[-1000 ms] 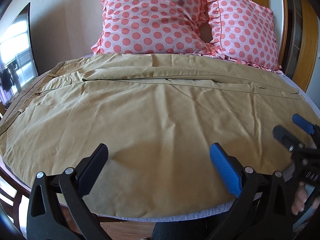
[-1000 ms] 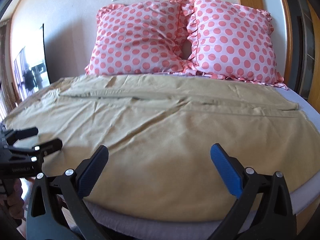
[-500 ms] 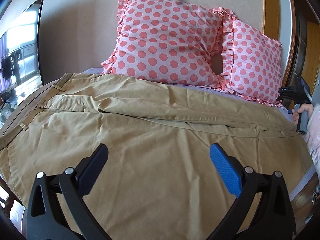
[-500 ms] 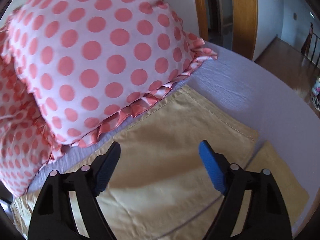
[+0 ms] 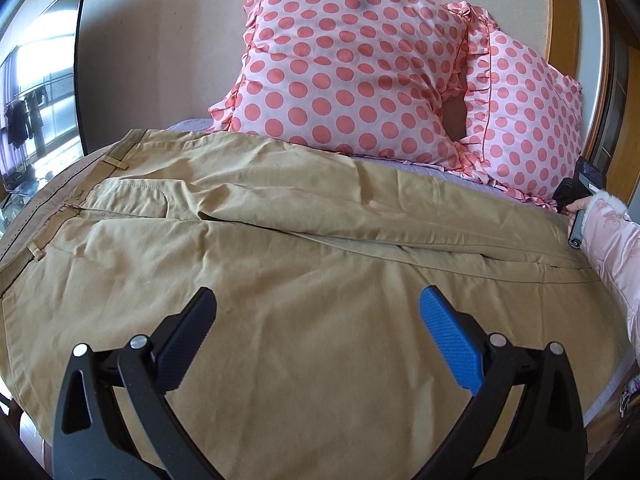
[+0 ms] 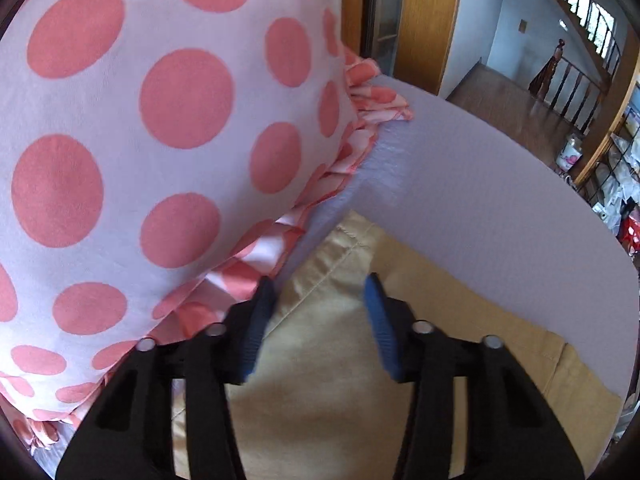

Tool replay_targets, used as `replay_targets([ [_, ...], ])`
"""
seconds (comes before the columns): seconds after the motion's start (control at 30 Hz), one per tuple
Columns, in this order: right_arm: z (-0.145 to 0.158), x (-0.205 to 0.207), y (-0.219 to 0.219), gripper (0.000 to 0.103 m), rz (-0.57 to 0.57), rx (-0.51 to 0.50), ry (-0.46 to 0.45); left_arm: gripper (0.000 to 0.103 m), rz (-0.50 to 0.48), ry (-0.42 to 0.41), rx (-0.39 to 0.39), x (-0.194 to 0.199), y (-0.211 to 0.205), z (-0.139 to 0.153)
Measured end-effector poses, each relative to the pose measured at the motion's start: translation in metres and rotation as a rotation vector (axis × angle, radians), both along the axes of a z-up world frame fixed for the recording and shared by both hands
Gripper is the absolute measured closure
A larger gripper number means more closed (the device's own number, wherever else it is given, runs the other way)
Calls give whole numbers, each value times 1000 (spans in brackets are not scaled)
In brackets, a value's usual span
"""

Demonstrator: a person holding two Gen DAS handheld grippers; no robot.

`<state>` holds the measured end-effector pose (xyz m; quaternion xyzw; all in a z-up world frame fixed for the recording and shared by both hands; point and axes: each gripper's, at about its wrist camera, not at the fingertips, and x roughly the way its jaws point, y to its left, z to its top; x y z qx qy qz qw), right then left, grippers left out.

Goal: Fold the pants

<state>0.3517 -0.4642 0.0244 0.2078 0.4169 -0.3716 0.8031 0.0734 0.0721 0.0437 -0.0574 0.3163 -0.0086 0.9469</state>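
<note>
the pants [image 5: 320, 280] are spanned ahead by the wide-spread left gripper [image 5: 318, 322]; a hem corner is straddled, ungripped, by the narrower right gripper [image 6: 320, 304].

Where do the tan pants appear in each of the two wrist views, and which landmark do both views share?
Left wrist view: the tan pants fill the lower and middle picture, spread flat across the bed, waistband at left.
Right wrist view: only a hem corner of the pants shows, bottom centre, between the open fingers of the right gripper.
Shared landmark: the polka-dot pillow beside that hem.
</note>
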Motion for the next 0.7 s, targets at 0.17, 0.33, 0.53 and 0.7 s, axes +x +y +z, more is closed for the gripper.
replay_targets([
  [0.17, 4, -48, -34, 99, 44, 236, -243, 2, -36, -20, -6, -10, -2, 6],
  [0.33, 32, -174, -24, 99, 168, 356, -515, 2, -27, -63, -24, -22, 6, 12],
  [0.53, -2, -300, -6, 99, 150, 542, -490, 2, -17, -81, -107, -23, 17, 18],
  [0.7, -19, -314, -10, 74, 86, 622, -461, 2, -55, -72, -193, -19, 21, 22],
])
